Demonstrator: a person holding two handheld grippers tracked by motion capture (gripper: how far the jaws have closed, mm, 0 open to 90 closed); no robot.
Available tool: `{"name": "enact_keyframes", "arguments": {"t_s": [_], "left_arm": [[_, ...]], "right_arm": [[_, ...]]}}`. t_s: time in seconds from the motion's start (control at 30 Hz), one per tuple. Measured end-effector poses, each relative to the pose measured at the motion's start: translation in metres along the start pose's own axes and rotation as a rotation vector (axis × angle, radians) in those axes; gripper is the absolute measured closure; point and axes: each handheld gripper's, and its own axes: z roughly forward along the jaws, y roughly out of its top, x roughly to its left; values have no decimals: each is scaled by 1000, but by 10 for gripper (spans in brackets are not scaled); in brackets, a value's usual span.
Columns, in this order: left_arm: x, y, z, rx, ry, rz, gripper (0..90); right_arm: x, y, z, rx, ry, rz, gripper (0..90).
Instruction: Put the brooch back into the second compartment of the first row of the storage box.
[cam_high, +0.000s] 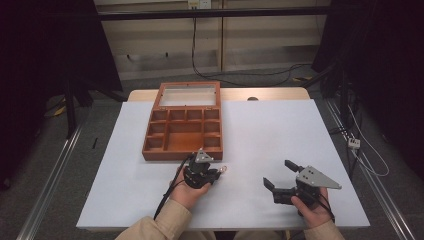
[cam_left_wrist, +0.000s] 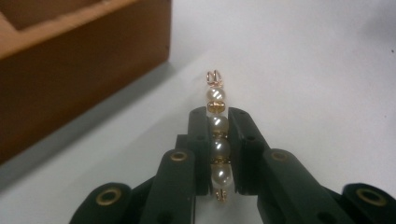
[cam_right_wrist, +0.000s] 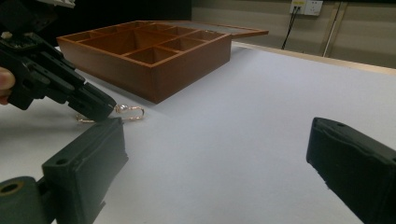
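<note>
- as we look down from the high view, our left gripper (cam_high: 218, 173) sits just in front of the wooden box (cam_high: 183, 129), nipping a small pearl piece (cam_high: 223, 170) that pokes out toward the right; our right gripper (cam_high: 280, 173) rests well apart on the white table (cam_high: 260, 135), jaws spread wide with nothing between them. the box lid (cam_high: 188, 95) lies open flat behind the compartments.
- while the left gripper view looks along its own jaws, we see them closed tight on the pearl piece (cam_left_wrist: 218, 140) (a row of pearls with gold spacers and a pinkish wire loop at the far end); one pearl and the loop stick out past the tips, and the box (cam_left_wrist: 70, 65) wall stands to the left, apart from the piece.
- from the right gripper view, our own jaws stand far apart and empty; farther off the left gripper (cam_right_wrist: 100, 108) holds the piece (cam_right_wrist: 128, 112) low over the table, just beside the box (cam_right_wrist: 154, 56) corner (whether it touches the table we cannot tell).
</note>
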Motion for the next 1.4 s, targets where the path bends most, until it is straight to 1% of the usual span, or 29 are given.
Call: {"name": "enact_keyframes", "arguments": {"t_s": [0.07, 0.1, 0.17, 0.23, 0.3, 0.47, 0.57, 0.67, 0.8, 0.9, 0.93, 0.97, 1.0, 1.13, 1.4], "left_arm": [[3, 2, -3, 1, -19, -29, 802], [4, 2, -5, -5, -18, -29, 802], [6, 4, -10, -3, -29, -38, 802], [7, 5, -13, -7, -28, -38, 802], [7, 8, -17, -15, -41, -40, 802], [8, 15, -27, -25, -58, -40, 802], [11, 19, -34, -40, -67, -51, 802], [14, 24, -41, -37, -67, -46, 802], [20, 31, -52, -52, -80, -57, 802], [24, 36, -60, -62, -74, -61, 802], [26, 38, -63, -62, -65, -58, 802], [28, 40, -66, -63, -71, -55, 802], [29, 42, -69, -69, -58, -57, 802], [35, 48, -76, -73, -40, -56, 802], [45, 54, -82, -86, -22, -66, 802]], "right_arm": [[-1, 0, 0, 0, -3, 1, 41], [-1, 0, 0, 0, -3, 1, 41], [-1, 0, 0, 1, -1, 2, 41], [0, 0, 0, 0, 0, 0, 41], [0, 0, 0, -1, 0, -1, 41], [0, 0, 0, 1, -1, 3, 41], [0, 0, 0, -1, -1, 4, 41], [0, 0, 0, -1, -1, 1, 41], [0, -1, 1, 1, 0, 3, 41], [0, -1, 1, 2, -1, 2, 41], [0, -1, 1, 2, 0, 4, 41], [0, -1, 1, 2, 0, 4, 41], [0, -1, 1, 2, 0, 3, 41], [0, -1, 1, 4, 3, 1, 41], [0, -1, 1, 1, 2, 2, 41]]}}
